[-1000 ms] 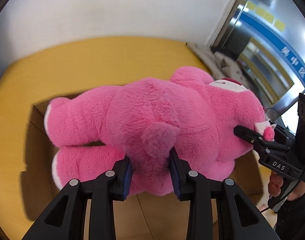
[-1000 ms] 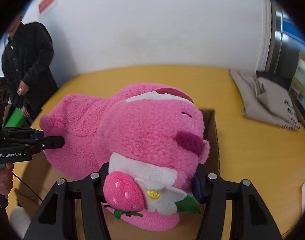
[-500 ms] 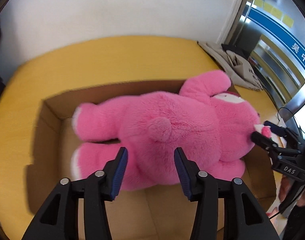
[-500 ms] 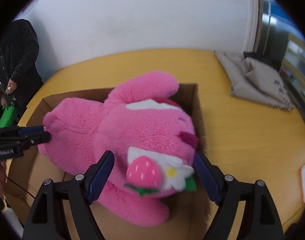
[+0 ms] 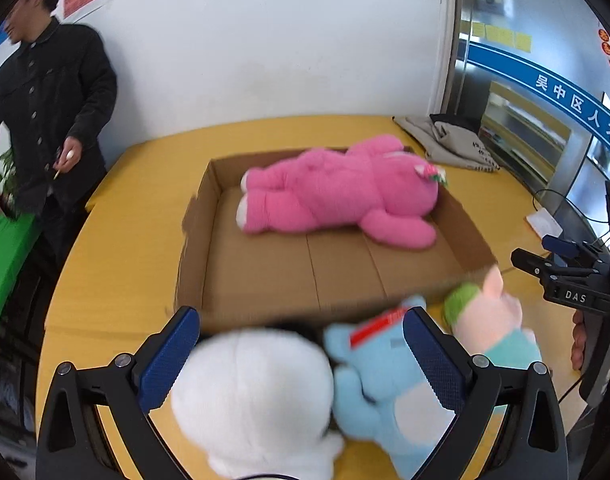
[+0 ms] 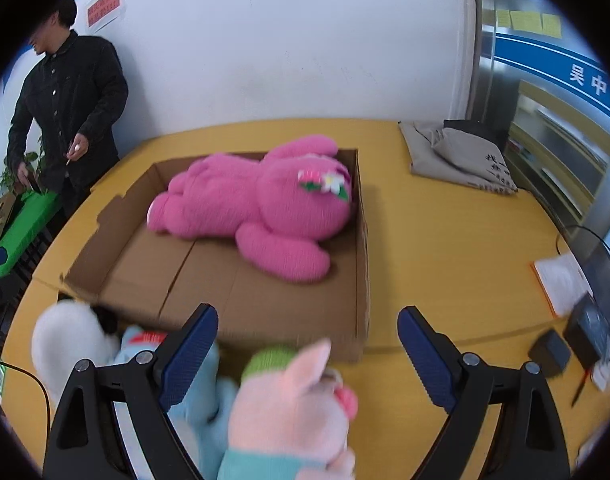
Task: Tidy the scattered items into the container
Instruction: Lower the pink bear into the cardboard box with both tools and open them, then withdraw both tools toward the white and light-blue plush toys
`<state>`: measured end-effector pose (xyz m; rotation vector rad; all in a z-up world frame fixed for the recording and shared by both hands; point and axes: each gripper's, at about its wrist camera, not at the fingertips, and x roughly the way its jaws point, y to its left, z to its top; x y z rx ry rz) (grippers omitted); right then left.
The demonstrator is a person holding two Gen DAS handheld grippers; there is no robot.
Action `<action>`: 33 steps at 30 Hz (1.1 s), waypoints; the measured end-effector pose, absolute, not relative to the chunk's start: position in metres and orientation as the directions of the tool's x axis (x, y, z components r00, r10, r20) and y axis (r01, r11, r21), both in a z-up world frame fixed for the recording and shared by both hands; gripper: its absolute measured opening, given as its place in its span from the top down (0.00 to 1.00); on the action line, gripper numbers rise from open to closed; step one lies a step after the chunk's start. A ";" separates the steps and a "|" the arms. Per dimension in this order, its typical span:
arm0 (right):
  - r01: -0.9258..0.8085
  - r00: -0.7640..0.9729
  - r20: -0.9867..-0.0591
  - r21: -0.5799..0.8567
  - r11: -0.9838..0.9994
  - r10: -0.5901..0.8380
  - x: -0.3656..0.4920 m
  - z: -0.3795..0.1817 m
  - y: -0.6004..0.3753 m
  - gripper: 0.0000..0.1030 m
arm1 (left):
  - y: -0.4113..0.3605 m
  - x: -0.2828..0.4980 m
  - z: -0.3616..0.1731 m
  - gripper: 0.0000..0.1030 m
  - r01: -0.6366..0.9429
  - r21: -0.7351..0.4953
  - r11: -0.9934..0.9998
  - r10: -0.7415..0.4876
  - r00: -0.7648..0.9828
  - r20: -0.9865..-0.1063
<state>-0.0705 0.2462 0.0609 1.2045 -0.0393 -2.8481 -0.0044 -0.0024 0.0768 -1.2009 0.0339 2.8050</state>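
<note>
A big pink plush bear (image 5: 337,200) (image 6: 261,208) lies on its side in the far half of an open cardboard box (image 5: 289,268) (image 6: 241,292) on the yellow table. My left gripper (image 5: 301,344) is open, pulled back above a white plush (image 5: 249,396) and a blue plush (image 5: 385,380) lying in front of the box. My right gripper (image 6: 309,344) is open above a pale pink plush with a green patch (image 6: 297,400); it also shows in the left wrist view (image 5: 493,320). The white plush (image 6: 69,340) and blue plush (image 6: 201,392) sit at its left.
A grey folded cloth bag (image 5: 445,140) (image 6: 453,156) lies at the table's far right. Papers and small black devices (image 6: 573,320) lie at the right edge. A man in black (image 5: 45,112) (image 6: 65,112) stands at the far left by the wall.
Both grippers let go of the pink bear, which now lies in the box. Both opened wide and drew back toward the near side, above the small plush toys.
</note>
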 end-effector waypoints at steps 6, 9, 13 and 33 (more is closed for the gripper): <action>0.029 -0.687 -0.726 0.029 -0.999 -0.041 -0.022 0.042 0.236 0.11 | -0.001 0.042 0.051 0.00 -0.043 -0.026 -0.999 0.048 -0.676 -0.735; 0.026 -0.692 -0.721 0.026 -0.999 -0.037 -0.003 0.039 0.233 0.11 | 0.002 0.054 0.043 0.00 -0.037 -0.048 -0.998 0.061 -0.662 -0.747; 0.023 -0.695 -0.718 0.018 -1.000 -0.030 0.014 0.036 0.230 0.11 | 0.005 0.064 0.036 0.00 -0.041 -0.059 -0.997 0.071 -0.652 -0.755; 0.056 -0.677 -0.736 -0.054 -0.997 0.001 0.007 0.027 0.207 0.11 | 0.007 0.058 0.018 0.00 -0.036 -0.104 -0.994 0.103 -0.635 -0.765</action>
